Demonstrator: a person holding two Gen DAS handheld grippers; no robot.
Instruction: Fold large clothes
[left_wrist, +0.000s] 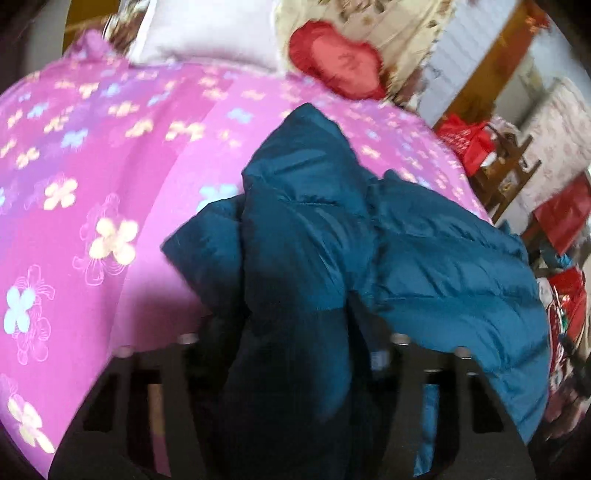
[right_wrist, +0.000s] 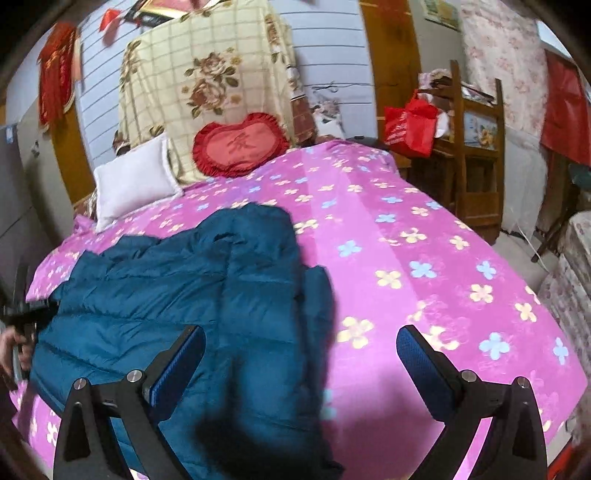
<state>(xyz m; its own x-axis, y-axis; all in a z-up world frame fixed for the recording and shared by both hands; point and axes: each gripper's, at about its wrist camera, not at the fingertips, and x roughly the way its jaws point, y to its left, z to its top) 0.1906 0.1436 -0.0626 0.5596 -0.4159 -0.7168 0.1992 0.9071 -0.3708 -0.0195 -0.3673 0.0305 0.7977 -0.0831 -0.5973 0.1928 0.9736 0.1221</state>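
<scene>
A teal-blue puffer jacket (right_wrist: 177, 295) lies bunched on the pink flowered bedspread (right_wrist: 406, 258), toward its left side. In the left wrist view a thick fold of the jacket (left_wrist: 295, 258) fills the gap between my left gripper's (left_wrist: 295, 343) dark fingers, which are closed against it. The right wrist view shows that gripper only as a dark shape (right_wrist: 26, 314) at the jacket's left edge, with a hand (right_wrist: 11, 347) behind it. My right gripper (right_wrist: 301, 354) hovers wide open over the jacket's near right edge, its blue pads (right_wrist: 177, 365) holding nothing.
A white pillow (right_wrist: 133, 181), a red heart cushion (right_wrist: 240, 146) and a stack under a cream floral blanket (right_wrist: 207, 85) sit at the bed's head. To the right stand a wooden chair (right_wrist: 476, 147), a red bag (right_wrist: 410, 125) and clutter.
</scene>
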